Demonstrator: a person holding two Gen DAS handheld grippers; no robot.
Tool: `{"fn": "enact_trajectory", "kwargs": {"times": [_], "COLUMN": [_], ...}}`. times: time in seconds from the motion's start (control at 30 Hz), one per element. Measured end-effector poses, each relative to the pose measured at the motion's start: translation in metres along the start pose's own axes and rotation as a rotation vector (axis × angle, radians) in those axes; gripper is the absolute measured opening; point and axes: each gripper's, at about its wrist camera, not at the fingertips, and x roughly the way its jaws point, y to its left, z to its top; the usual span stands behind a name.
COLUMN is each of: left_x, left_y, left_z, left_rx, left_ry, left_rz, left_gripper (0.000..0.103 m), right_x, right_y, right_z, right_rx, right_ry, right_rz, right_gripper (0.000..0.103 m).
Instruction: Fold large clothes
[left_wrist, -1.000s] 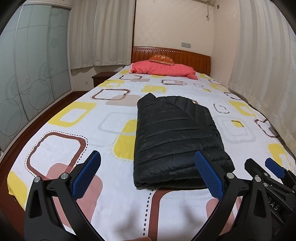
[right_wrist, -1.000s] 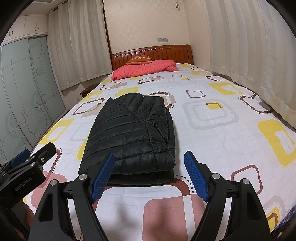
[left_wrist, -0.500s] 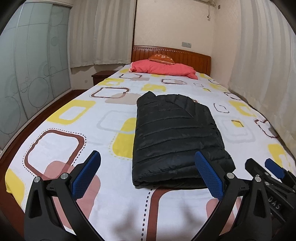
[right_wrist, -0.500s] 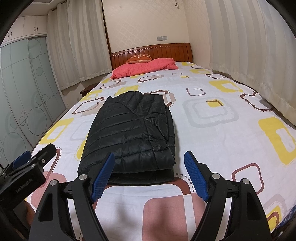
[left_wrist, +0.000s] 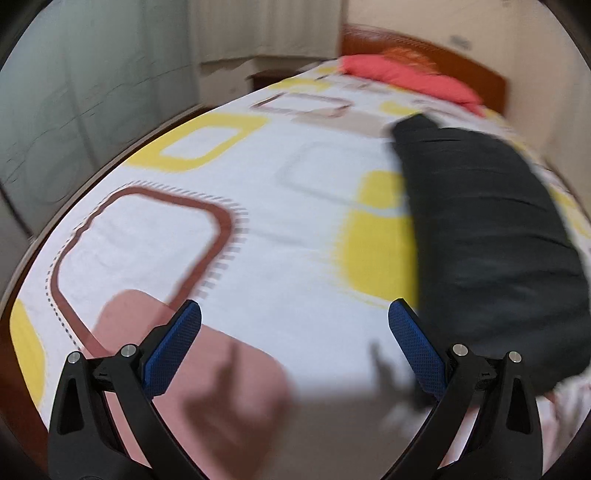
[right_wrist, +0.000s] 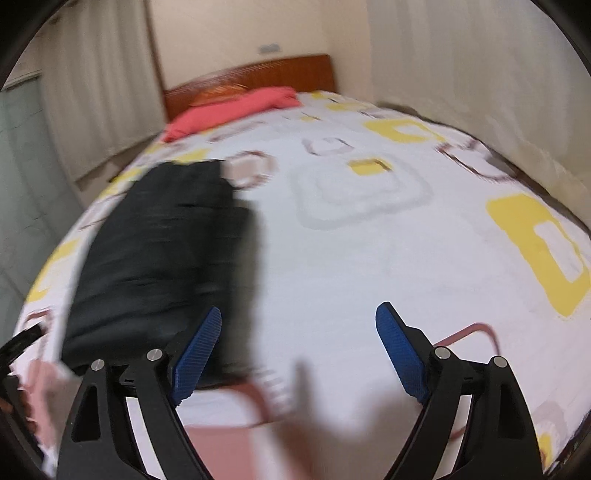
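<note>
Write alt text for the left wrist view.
Blurred fisheye view: the left gripper, fingers spread and empty, over a bed with a patterned sheet. A folded black jacket lies to the right, a red pillow by the headboard.

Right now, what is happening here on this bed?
A person holds two black tools with blue pads over a bed sheet patterned with yellow and brown squares. A black quilted jacket, already folded into a thick rectangle, lies on the sheet. The left tool is open over bare sheet, with the jacket just to its right. The right tool is opening, with nothing between its pads; the jacket lies to its left. Neither tool grips anything. A pink pillow lies at the wooden headboard.
</note>
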Motion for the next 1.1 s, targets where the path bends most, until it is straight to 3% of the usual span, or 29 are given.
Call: {"fn": "enact_trajectory", "kwargs": {"times": [0.2,0.3,0.43,0.67,1.1], "left_x": [0.062,0.085,0.102,0.097,0.1], "left_y": [0.067,0.094,0.105,0.103,0.101], "left_z": [0.035,0.048,0.047,0.039,0.042], "left_rx": [-0.135,-0.217,-0.238,-0.236,-0.231], "left_ry": [0.03,0.045,0.052,0.023,0.024], "left_rz": [0.127,0.168,0.181,0.181,0.187], "left_gripper": [0.101,0.101,0.101,0.101,0.101], "right_x": [0.068,0.092,0.114,0.113,0.115], "right_y": [-0.085,-0.115,-0.138,-0.139,-0.141], "right_z": [0.02,0.029,0.027,0.024,0.022], "right_rx": [0.053,0.067,0.11,0.123,0.126], "right_ry": [0.049,0.061,0.075,0.065,0.062], "right_rz": [-0.172,-0.223,-0.259,-0.265,-0.257], "right_gripper": [0.085,0.085,0.089,0.098,0.098]}}
